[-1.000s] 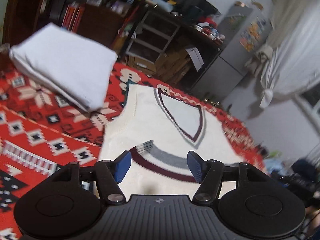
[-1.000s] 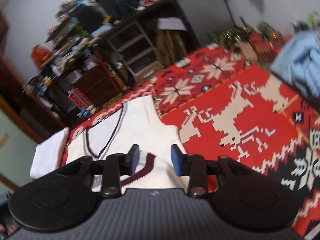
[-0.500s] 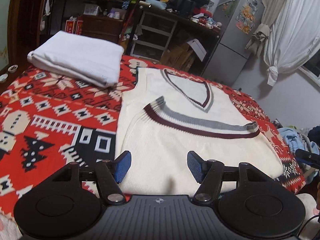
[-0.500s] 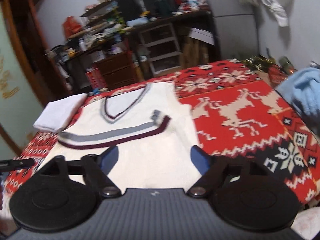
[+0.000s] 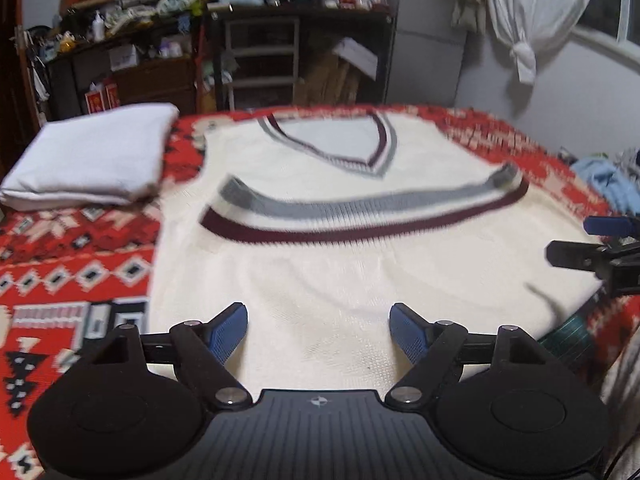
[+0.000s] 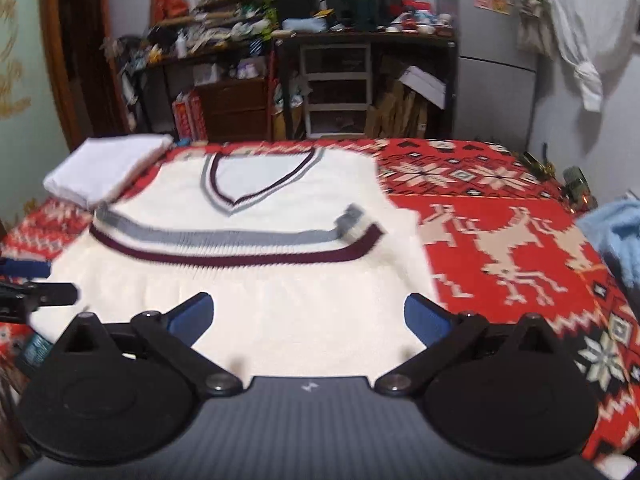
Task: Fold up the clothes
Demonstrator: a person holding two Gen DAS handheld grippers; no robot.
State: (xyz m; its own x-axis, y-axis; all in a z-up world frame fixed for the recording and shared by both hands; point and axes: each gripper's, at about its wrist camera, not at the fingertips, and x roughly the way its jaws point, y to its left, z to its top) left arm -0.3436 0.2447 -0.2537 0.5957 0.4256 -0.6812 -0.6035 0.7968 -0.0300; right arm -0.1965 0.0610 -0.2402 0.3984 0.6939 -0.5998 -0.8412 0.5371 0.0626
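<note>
a cream knitted sleeveless vest [image 5: 320, 280] with a v-neck edged in grey and maroon lies flat on a red patterned blanket [image 5: 72, 248] with white and black snowflake and reindeer motifs. the vest is folded once: its lower half is turned up over the body, so the hem band of grey and maroon stripes [image 5: 360, 216] runs across the middle, just below the point of the v-neck, with the fold edge nearest the cameras. the left gripper [image 5: 319, 330], black with blue finger pads, hovers over the near edge of the vest with its jaws wide apart and nothing between them. the right gripper [image 6: 309, 320] hovers over the same near edge further to the right, jaws spread even wider, also empty. each gripper shows at the margin of the other's view. a folded white cloth [image 5: 92, 160] rests on the blanket just beside the vest's far left corner. a pale blue bundle of fabric [image 6: 616, 236] sits at the blanket's right edge, well apart from the vest. behind the blanket stand dark cluttered shelves [image 6: 240, 40], a white plastic drawer unit [image 6: 336, 92] and a grey refrigerator [image 6: 496, 92]; white fabric [image 5: 536, 12] hangs knotted at the far right.
</note>
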